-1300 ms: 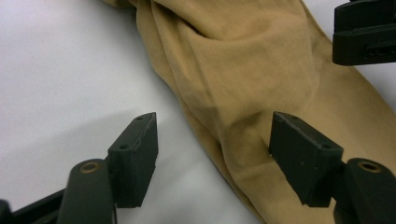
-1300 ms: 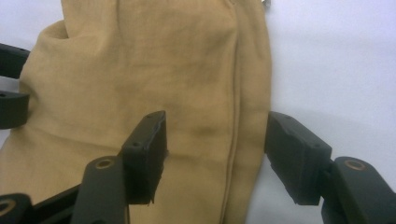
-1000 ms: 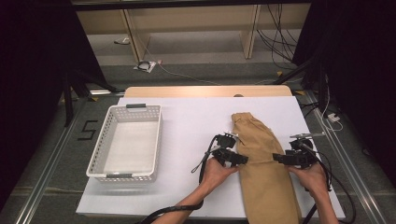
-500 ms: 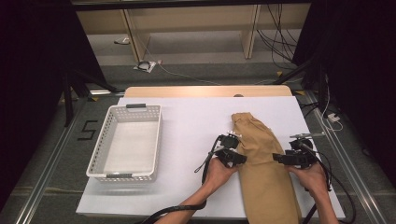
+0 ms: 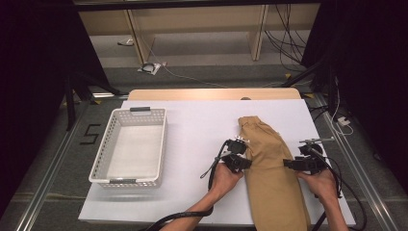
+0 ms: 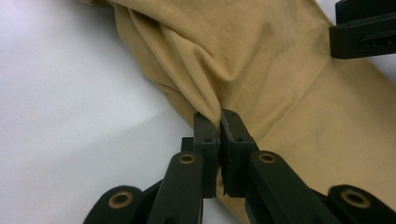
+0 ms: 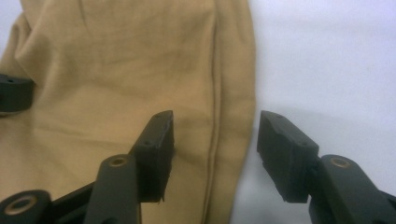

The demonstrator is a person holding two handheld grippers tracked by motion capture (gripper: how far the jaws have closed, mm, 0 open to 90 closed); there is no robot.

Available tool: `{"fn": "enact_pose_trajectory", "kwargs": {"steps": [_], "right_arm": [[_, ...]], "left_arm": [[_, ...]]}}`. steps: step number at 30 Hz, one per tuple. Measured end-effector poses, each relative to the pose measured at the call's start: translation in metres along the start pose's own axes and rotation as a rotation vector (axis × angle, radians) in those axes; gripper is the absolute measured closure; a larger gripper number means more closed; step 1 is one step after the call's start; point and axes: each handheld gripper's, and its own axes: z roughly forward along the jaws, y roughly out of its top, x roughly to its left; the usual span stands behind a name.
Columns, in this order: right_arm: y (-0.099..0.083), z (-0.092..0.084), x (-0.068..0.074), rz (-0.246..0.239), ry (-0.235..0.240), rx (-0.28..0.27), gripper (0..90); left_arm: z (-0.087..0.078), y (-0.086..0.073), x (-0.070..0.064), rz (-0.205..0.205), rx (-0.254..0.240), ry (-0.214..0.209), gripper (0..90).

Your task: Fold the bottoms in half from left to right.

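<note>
Since the earlier frames the hands are staying where they were; what is changing is the jaws. The left gripper (image 5: 239, 155) has just been closing, and in the left gripper view its jaws are now pinching a raised fold at the cloth's (image 5: 272, 178) left edge. The right gripper (image 7: 215, 144) has been narrowing too, yet its jaws are standing well apart, straddling the seamed right edge of the cloth with no pad pressing on it.

The counter (image 5: 192, 130) is carrying the tan cloth on its right half, running from about mid-counter down to the near edge, well apart from the white basket (image 5: 130, 147) on the left.

The cloth is looking soft and light, creasing readily and offering no stiffness, so it is likely drooping and swinging once lifted rather than holding any shape. It seems matte and not slippery, so a pinch should be gripping well. The doubled seam along the right edge looks like the firmest place to take hold; a grip level with the left one would probably be keeping the cloth even between the two hands.
</note>
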Motion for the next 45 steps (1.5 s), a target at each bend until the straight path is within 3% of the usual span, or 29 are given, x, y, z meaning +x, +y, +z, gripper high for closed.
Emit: {"fn": "enact_pose_trajectory", "kwargs": {"steps": [6,10,13,16,19,24,28,32,45], "right_arm": [[-0.001,0.005,0.002,-0.004,-0.005,0.025,52.0],[-0.001,0.004,0.004,-0.009,-0.014,0.036,66.9],[-0.001,0.004,0.002,0.005,0.014,0.04,80.1],[-0.001,0.005,0.003,0.006,0.033,0.04,86.8],[-0.001,0.006,0.008,0.002,0.041,0.037,87.6],[-0.001,0.009,0.017,0.01,0.092,0.045,87.8],[0.001,0.012,0.032,-0.032,0.1,0.048,87.8],[0.002,0.017,0.045,-0.043,0.13,0.042,87.7],[0.008,0.027,0.077,-0.093,0.149,0.032,87.5]], "left_arm": [[0.0,-0.001,0.0,0.005,-0.006,-0.003,86.3],[0.0,-0.001,0.0,0.013,-0.005,-0.006,86.5],[-0.001,-0.001,0.001,0.019,-0.005,-0.008,86.7],[-0.003,-0.002,0.001,0.029,-0.005,-0.007,86.9],[-0.007,-0.003,0.004,0.048,-0.001,0.004,87.1],[-0.018,-0.007,0.017,0.044,0.0,0.009,87.2],[-0.027,-0.012,0.028,0.045,0.001,0.019,87.1],[-0.036,-0.017,0.04,0.03,-0.002,0.026,87.1],[-0.055,-0.028,0.062,0.023,-0.006,0.058,87.1]]}}
